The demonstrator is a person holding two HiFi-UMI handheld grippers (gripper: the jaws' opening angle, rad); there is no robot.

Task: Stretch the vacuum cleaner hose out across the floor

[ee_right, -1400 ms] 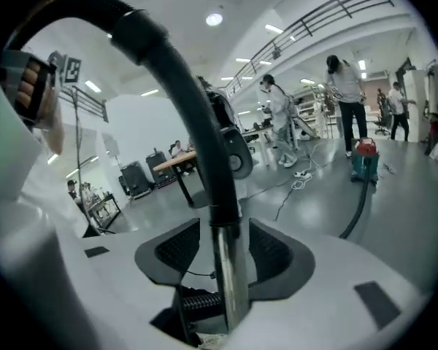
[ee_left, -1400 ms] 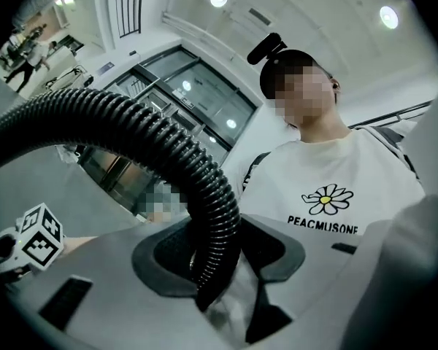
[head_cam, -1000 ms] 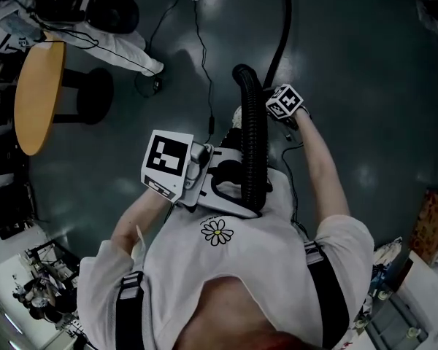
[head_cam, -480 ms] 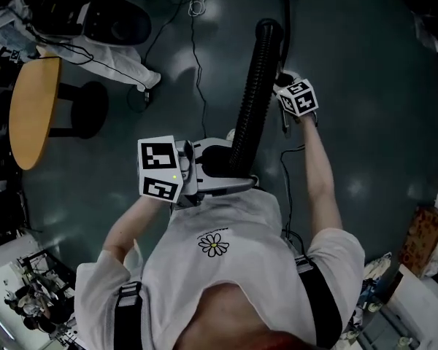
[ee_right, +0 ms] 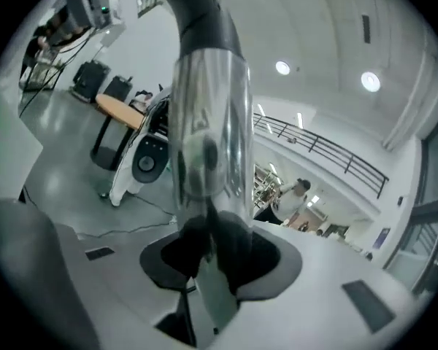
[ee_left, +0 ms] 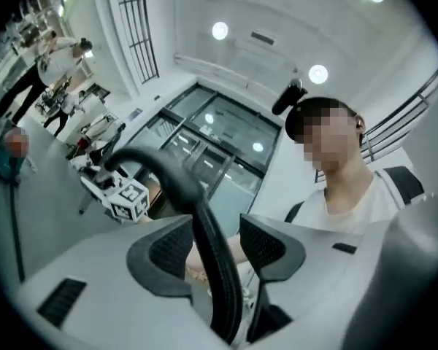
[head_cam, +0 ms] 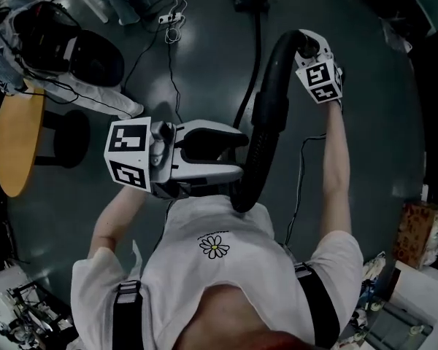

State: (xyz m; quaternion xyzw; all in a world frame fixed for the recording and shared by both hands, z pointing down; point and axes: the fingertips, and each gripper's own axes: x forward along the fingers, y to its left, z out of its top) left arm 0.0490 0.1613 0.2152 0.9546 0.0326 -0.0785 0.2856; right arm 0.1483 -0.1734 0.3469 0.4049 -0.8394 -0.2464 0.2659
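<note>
one black ribbed hose (head_cam: 266, 115) arched up; right tongs (head_cam: 304, 44) just clenched on chrome end (ee_right: 208, 115); left tongs (head_cam: 242, 155) loose around it.

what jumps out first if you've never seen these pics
The thick black ribbed hose arches up the middle of the head view, from the person's chest to the right claw at top right, whose jaws have just been closing and now clamp its shiny metal end. The left claw sits at centre with jaws apart either side of the hose. A round orange table glows at the left edge.
</note>
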